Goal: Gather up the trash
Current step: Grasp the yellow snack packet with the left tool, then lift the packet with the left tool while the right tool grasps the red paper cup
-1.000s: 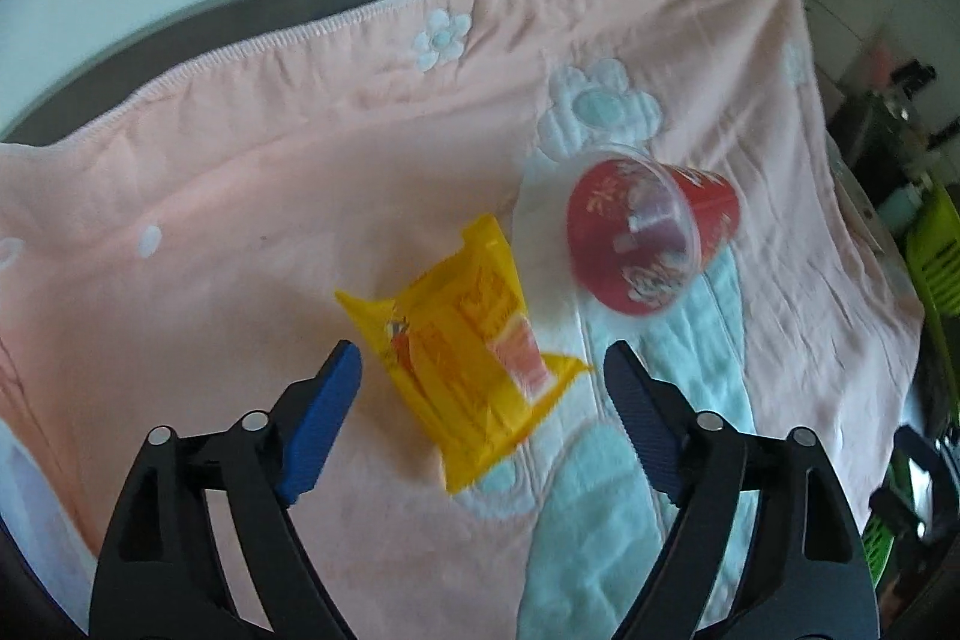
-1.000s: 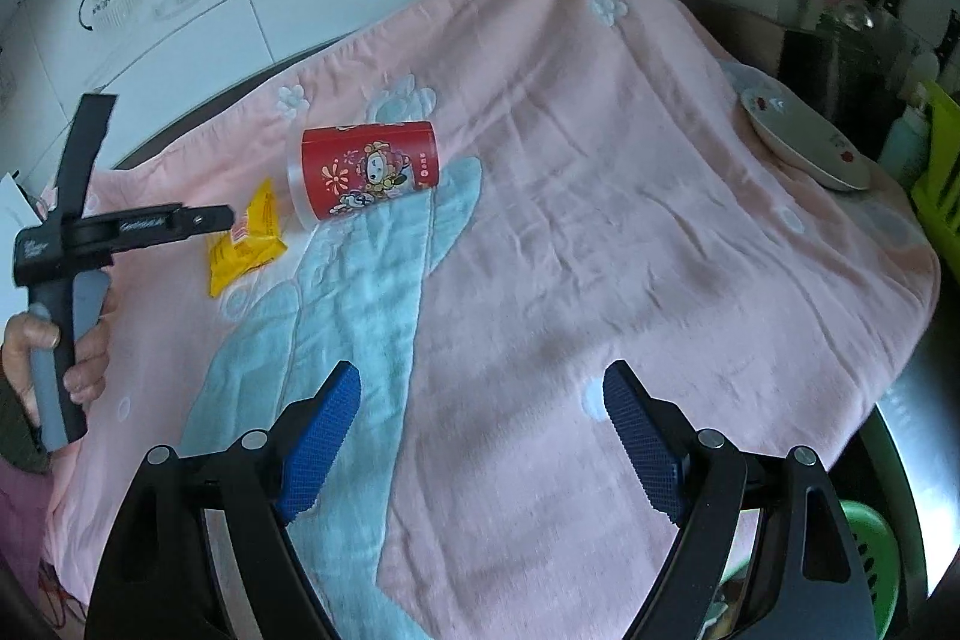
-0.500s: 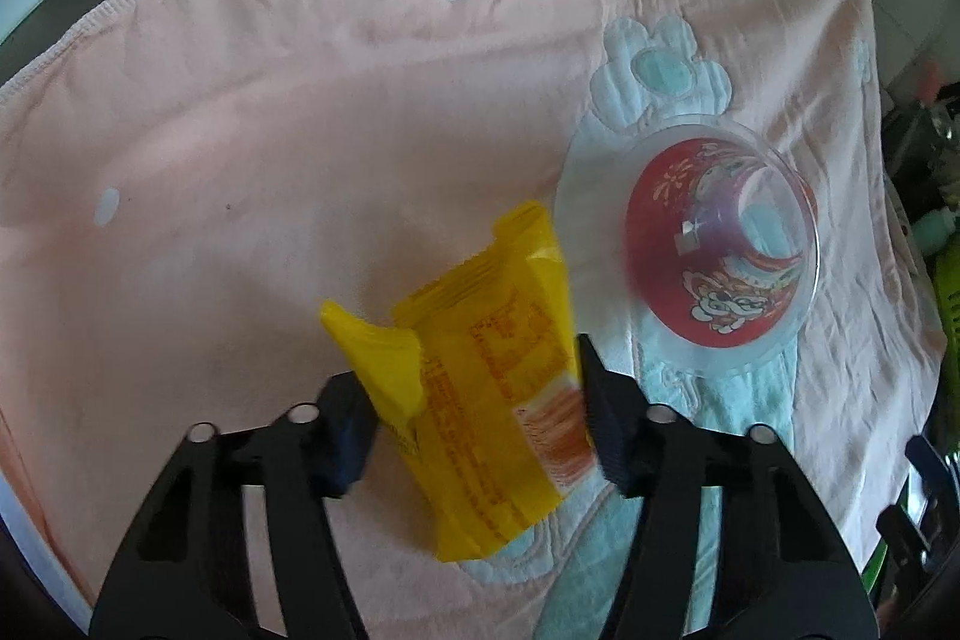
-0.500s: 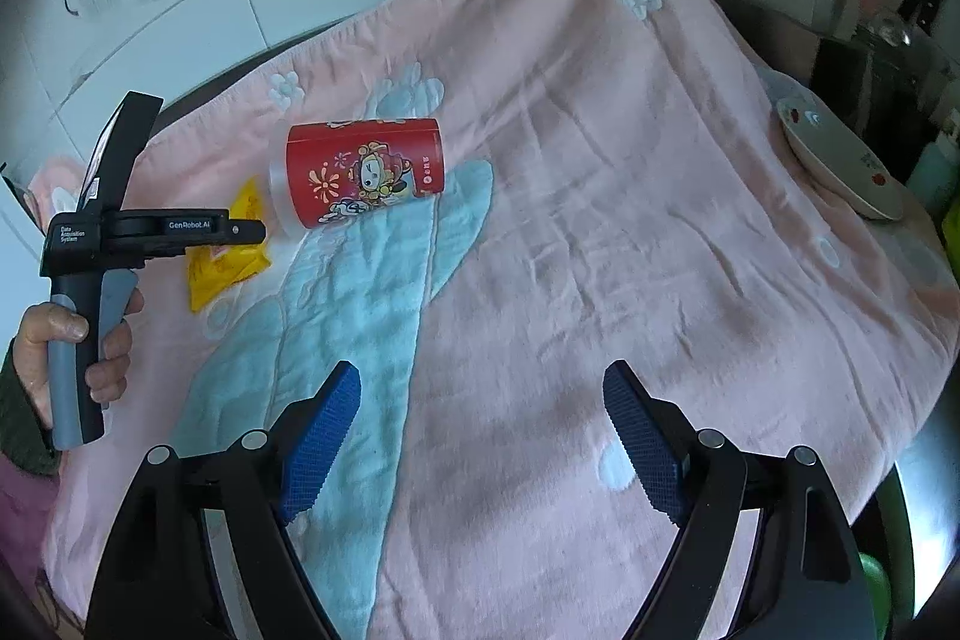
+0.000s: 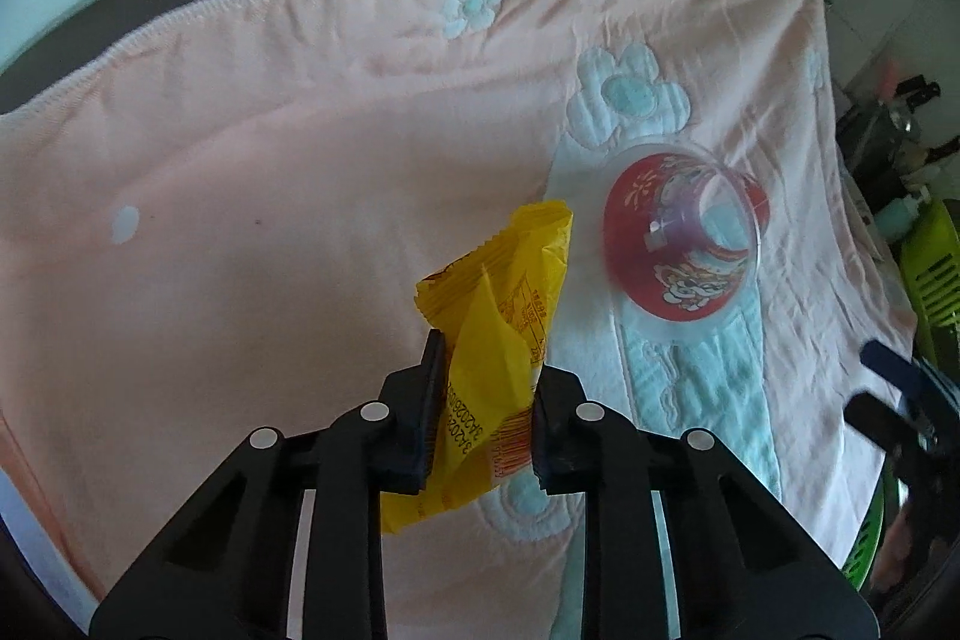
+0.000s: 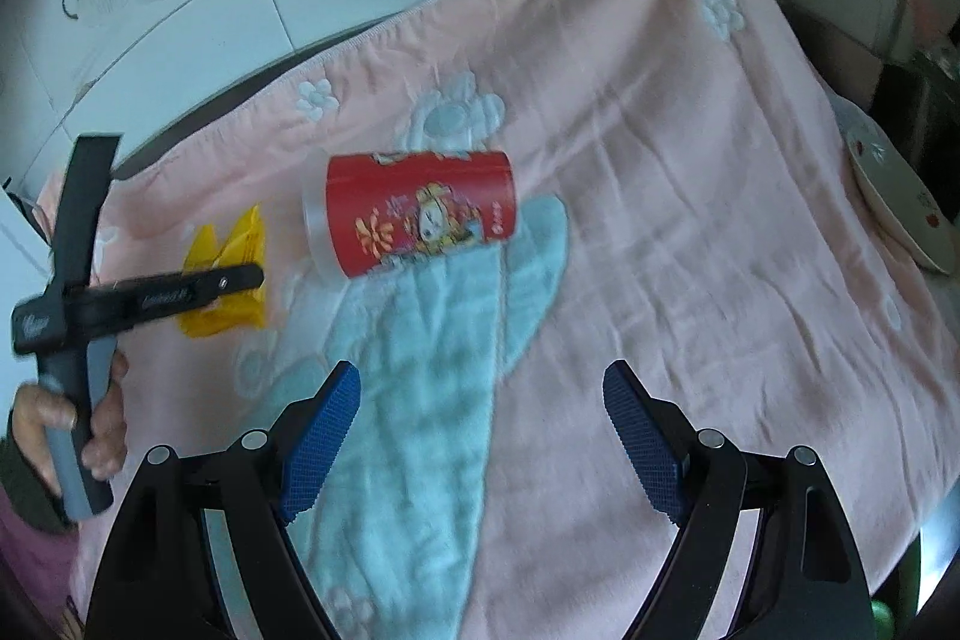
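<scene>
Pinching yellow wrapper point(image 5: 489, 340) btw closed left tongs point(image 5: 480, 418); right tongs point(image 6: 480, 430) open, empty, near red cup point(image 6: 420, 214).

The left gripper point(image 5: 483, 400) has just closed its fingers point(image 5: 429, 400) on a yellow snack wrapper point(image 5: 498, 316), pinched and crumpled between the pads, its upper end sticking up past them. Just to the wrapper's right lies a red cup point(image 5: 684, 244) on its side (its clear rim faces the camera). Both are over a pink blanket point(image 5: 270, 172) with pale blue flowers. A green basket point(image 5: 936, 274) shows at the right edge.
</scene>
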Available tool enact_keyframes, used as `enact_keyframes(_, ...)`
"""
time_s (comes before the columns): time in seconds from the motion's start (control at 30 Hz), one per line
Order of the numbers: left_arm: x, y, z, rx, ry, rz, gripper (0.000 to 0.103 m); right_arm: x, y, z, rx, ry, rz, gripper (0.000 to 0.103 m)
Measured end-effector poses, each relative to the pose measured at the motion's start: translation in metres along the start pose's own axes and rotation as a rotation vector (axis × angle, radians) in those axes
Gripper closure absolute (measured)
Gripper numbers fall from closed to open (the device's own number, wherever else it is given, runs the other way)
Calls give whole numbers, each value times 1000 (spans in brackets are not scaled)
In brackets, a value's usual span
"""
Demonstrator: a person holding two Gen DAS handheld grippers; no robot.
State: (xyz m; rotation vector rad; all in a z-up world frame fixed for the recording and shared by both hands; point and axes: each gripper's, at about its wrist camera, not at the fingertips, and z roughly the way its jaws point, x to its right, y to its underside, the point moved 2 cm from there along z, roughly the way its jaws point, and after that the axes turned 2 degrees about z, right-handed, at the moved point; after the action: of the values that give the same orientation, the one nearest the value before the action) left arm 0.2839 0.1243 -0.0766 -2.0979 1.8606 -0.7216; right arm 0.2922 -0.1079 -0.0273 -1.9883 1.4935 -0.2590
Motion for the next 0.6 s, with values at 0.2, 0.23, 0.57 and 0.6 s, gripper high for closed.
enact_keyframes(0.2, -12, -10, -6, 15, 10, 12, 80, -13, -26, 13, -4, -33, 19, 23)
enact_keyframes(0.23, -12, -10, -4, 16, 10, 12, 81, -14, -29, 14, -2, -30, 14, 23)
enact_keyframes(0.57, -26, -6, -6, 15, 19, 0, 81, -24, -48, 33, -42, 28, -91, 22)
enact_keyframes(0.6, -26, -6, -5, 16, 17, 0, 81, -22, -49, 36, -43, 27, -82, 22)
